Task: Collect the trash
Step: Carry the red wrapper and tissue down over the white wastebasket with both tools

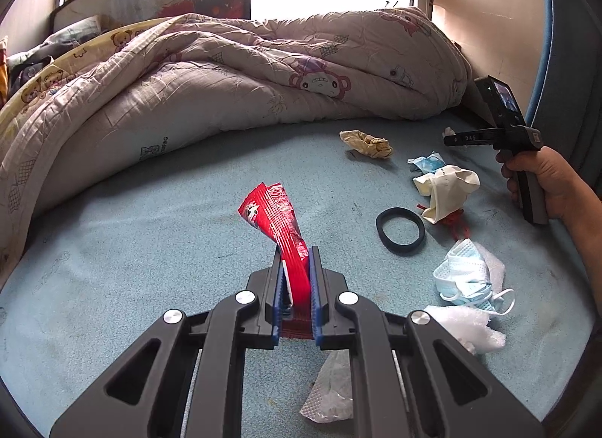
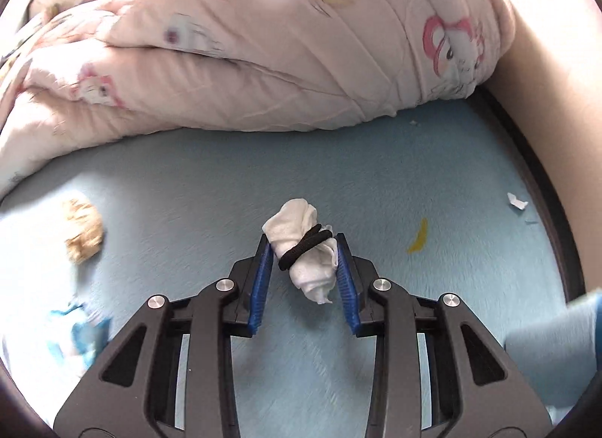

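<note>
Already both tools are loaded. The left gripper [image 1: 297, 280] has its blue pads pressed together on a red snack wrapper [image 1: 274, 219], which sticks up above the light blue bedsheet [image 1: 150, 231]. The right gripper [image 2: 303, 261] pinches a white tissue roll [image 2: 304, 250] bound by a black hair tie [image 2: 304, 246], held only near the fingertips (a shallow hold, I judge). A jolt could let the roll twist out. The slick wrapper might slide free too. Other trash lies on the sheet: a blue face mask [image 1: 464, 276], a crumpled brown tissue [image 1: 367, 142], a white paper wad [image 1: 446, 189] and a black ring [image 1: 400, 231].
</note>
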Demonstrator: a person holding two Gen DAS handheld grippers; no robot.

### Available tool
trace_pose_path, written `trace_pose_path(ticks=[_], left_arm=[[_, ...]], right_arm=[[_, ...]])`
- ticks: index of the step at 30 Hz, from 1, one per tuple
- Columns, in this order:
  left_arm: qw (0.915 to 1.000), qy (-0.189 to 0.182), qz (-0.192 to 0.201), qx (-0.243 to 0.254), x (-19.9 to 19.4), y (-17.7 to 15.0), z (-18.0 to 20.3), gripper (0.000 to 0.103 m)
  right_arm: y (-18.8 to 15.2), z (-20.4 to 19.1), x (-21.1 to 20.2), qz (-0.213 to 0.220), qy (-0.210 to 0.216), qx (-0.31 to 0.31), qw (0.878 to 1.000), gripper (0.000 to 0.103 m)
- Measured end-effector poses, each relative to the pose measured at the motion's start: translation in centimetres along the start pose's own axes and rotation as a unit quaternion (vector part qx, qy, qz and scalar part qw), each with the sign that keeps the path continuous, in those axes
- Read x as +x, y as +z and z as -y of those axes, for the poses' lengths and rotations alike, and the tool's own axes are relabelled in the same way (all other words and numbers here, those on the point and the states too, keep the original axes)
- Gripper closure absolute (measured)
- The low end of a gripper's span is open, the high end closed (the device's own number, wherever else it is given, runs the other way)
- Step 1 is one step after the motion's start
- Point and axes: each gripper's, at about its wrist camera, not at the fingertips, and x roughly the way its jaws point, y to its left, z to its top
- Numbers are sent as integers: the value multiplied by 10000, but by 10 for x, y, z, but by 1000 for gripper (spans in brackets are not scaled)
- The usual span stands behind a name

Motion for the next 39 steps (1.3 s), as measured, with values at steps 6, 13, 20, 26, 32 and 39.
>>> trace_pose_path(ticks=[6,13,20,26,32,39], left_arm=[[10000,-48,18,-49,-5,11,1,93],[9995,-166,244,-56,-51,2,11,93],[9992,-293,280,-27,-102,-36,22,93],[9986,-468,248,-55,-139,-75,27,93],[9981,-568,225,21,-173,-115,34,93],[9987,-466,201,32,-209,-163,33,93]], right_arm=[[-30,-27,-55,283,181,-234,9992,73],[-72,-76,-136,580,504,-584,9953,73],[-133,-119,-221,738,827,-785,9907,73],[-190,-152,-276,789,977,-967,9874,73],[-234,-176,-314,788,1120,-1126,9842,73],[-288,-200,-351,766,1318,-1322,9794,73]])
